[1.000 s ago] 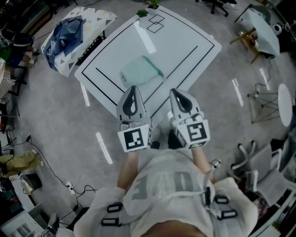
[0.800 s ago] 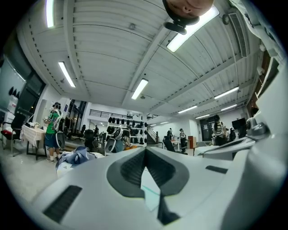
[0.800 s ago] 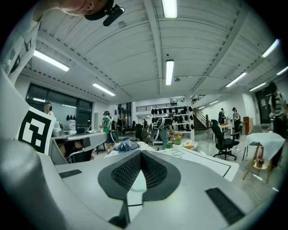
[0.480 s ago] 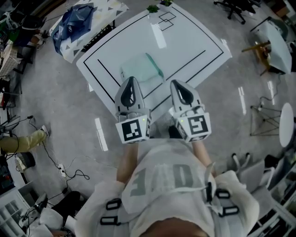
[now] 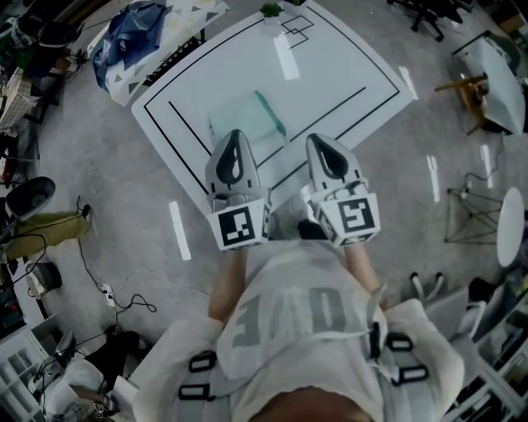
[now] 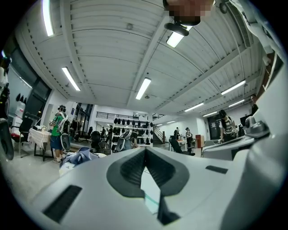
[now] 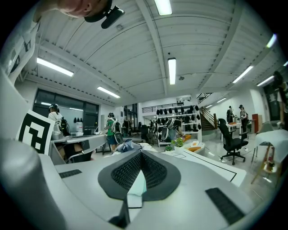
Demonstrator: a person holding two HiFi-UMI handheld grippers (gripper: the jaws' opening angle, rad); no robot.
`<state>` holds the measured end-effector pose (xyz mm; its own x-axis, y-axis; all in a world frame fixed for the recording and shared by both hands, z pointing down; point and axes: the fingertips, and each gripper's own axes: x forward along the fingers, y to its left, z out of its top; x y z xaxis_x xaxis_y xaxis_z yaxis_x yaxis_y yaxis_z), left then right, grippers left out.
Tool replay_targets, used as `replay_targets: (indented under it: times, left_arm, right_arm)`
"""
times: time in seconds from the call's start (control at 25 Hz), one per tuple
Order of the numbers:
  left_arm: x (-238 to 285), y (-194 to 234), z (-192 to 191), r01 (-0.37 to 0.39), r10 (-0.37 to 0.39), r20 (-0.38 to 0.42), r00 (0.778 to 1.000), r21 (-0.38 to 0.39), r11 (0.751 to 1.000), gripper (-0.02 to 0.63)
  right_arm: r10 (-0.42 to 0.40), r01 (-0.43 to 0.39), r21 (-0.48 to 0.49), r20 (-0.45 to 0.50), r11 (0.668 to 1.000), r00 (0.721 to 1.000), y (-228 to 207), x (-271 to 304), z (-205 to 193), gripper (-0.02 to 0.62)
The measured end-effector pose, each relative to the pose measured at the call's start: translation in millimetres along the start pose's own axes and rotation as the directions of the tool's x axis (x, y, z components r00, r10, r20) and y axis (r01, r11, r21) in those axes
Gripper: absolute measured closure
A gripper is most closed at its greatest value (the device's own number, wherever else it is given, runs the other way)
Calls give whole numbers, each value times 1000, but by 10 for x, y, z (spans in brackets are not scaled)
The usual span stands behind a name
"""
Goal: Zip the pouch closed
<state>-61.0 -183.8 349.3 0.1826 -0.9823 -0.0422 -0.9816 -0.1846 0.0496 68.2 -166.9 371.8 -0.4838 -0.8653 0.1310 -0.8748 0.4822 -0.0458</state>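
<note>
A pale green translucent pouch point(image 5: 246, 122) with a darker green edge along its right side lies flat on the white table point(image 5: 330, 74). My left gripper point(image 5: 233, 136) is shut and empty, and its tip overlaps the pouch's near edge in the head view. My right gripper point(image 5: 317, 142) is also shut and empty, level with the left one and to the right of the pouch, over the table's near edge. In the left gripper view the shut left gripper point(image 6: 145, 151) shows only a sliver of table behind it. The right gripper point(image 7: 140, 154) points across the table, with a pale green strip of pouch point(image 7: 136, 188) below it.
Black lines mark the table top, and a small green plant point(image 5: 271, 10) stands at its far edge. A blue bag point(image 5: 132, 25) lies on a patterned cloth at far left. Cables point(image 5: 115, 288) run over the floor at left. Chairs and a stool point(image 5: 472, 82) stand at right.
Both grippers have come closer to the table and the pouch. The left tip now overlaps the pouch's near edge. Both stay shut.
</note>
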Motion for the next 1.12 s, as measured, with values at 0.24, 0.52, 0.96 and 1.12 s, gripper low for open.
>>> replay_targets:
  times: [0.24,0.52,0.96,1.12]
  left_arm:
    - [34,-5,18,-7,7,2,1000,3,1000,597]
    - [16,-31,56,3,-4,14,1000,18,1000,597]
    - [61,-205,33,119,-119,0,993,38,992,365]
    - [90,-299,26,148,-148,-9,989,63,987,365]
  right_arm:
    - [7,-7,9,-8,1000,1000,-33,9,-14,588]
    - [-22,22,6,9,1000,1000,-153,-15,-48,588]
    - [-26,25,23,46,999,999,-198,-22,17,293]
    - [-49,47,25,44,999,998,-288,-49,29,293]
